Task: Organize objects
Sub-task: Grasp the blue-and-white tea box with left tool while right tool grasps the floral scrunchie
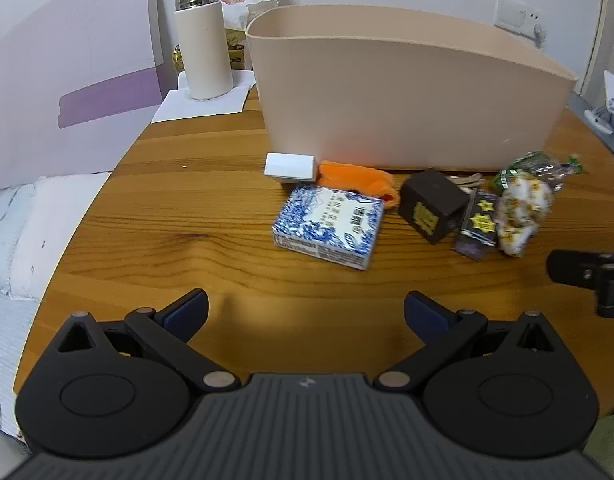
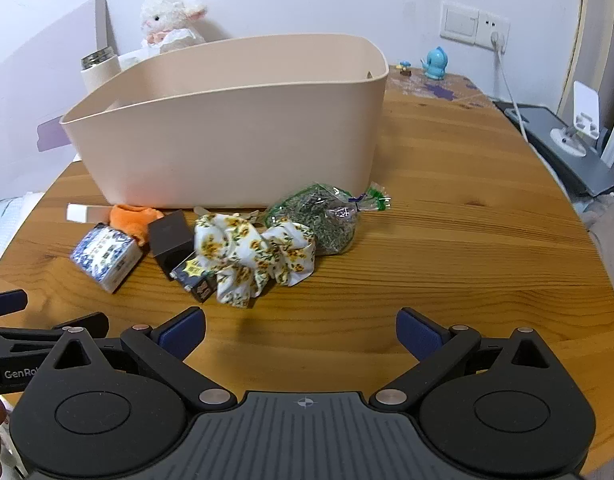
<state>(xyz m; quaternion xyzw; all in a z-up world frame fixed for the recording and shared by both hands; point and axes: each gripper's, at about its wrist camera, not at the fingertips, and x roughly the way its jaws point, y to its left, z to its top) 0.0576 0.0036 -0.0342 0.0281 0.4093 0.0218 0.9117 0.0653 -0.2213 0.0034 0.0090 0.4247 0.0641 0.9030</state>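
A blue-and-white carton (image 1: 328, 226), dark box (image 1: 431, 205), floral cloth (image 2: 257, 254) and herb bag (image 2: 321, 216) lie in a row along the beige bin (image 2: 235, 136) on the wooden surface (image 2: 447, 248), with the left gripper (image 1: 306, 312) and right gripper (image 2: 301, 330) held back, jaws apart and empty.

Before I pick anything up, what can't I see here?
- Bin floor: both views, near wall hides it.
- Wooden piece behind the dark box: left view, mostly covered.
- Blue-white box text: blurred.
- Left gripper and right gripper: open, nothing held.
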